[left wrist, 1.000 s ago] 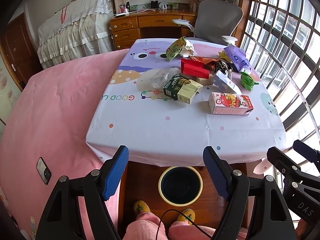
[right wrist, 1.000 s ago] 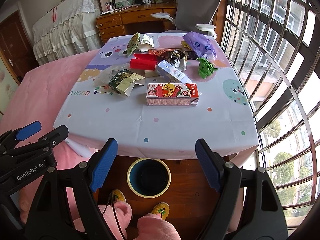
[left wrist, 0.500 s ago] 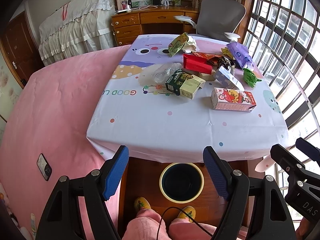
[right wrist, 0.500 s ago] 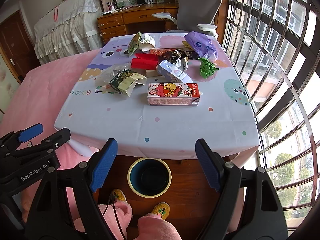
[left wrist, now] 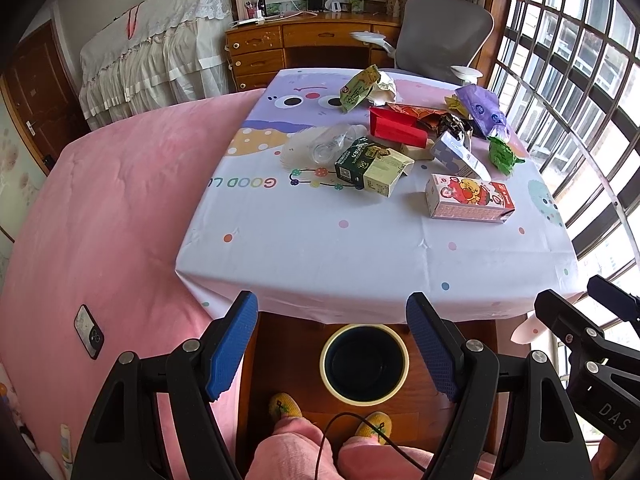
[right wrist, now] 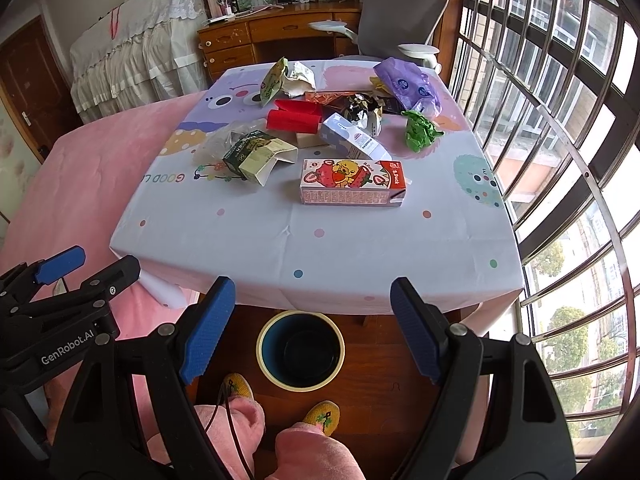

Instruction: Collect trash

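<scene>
Above the round bin (left wrist: 365,362), both claws (left wrist: 332,344) (right wrist: 312,330) gape empty before crumpled wrappers (right wrist: 418,132).

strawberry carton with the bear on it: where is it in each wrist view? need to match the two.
Left wrist: the strawberry carton lies right of centre, the piece of trash nearest the table's front edge.
Right wrist: the carton sits near the middle, slightly above centre.
Shared landmark: the bin on the floor under the table's front edge, low in both views, between the open fingers.
</scene>
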The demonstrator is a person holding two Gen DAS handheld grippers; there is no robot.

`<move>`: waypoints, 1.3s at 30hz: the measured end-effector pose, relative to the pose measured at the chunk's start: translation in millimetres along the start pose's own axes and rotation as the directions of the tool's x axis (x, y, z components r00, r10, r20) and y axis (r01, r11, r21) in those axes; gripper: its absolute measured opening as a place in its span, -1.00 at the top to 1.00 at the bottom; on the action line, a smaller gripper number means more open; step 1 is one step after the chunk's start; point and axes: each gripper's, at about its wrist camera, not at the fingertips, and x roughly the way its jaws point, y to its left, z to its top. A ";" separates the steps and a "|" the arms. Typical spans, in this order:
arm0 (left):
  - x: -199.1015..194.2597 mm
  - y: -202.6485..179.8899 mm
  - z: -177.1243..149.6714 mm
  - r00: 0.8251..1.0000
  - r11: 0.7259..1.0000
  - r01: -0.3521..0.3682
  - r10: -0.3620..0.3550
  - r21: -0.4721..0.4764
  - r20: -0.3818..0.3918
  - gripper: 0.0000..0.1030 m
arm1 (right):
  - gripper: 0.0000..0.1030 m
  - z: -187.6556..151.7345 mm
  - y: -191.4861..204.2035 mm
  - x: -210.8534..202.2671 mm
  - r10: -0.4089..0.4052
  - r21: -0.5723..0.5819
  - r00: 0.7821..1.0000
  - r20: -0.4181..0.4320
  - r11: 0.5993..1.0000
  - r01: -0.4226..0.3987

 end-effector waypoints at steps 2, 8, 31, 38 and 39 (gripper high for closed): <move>0.5 0.0 -0.5 1.000 1.000 0.000 0.000 0.000 0.000 -0.53 | -0.51 1.2 -1.1 1.8 0.001 -0.003 1.000 -0.005 1.000 -0.001; -0.3 -0.1 -0.9 1.000 1.000 0.000 0.000 -0.001 0.001 -0.53 | -0.51 3.5 -3.2 5.9 0.004 0.000 1.000 -0.019 1.000 -0.004; -6.9 23.8 13.6 0.999 0.998 -0.048 0.049 -0.040 0.023 -0.53 | -0.51 9.2 -1.5 17.3 0.037 -0.007 0.999 -0.031 0.999 -0.037; 2.3 54.3 38.1 0.994 0.996 -0.086 0.088 -0.039 0.061 -0.53 | -0.51 26.2 9.8 30.8 0.063 -0.003 0.997 -0.038 0.998 -0.063; 6.8 58.3 44.1 0.994 0.996 -0.087 0.088 -0.023 0.058 -0.53 | -0.50 29.7 11.3 34.0 0.065 0.000 0.997 -0.039 0.998 -0.065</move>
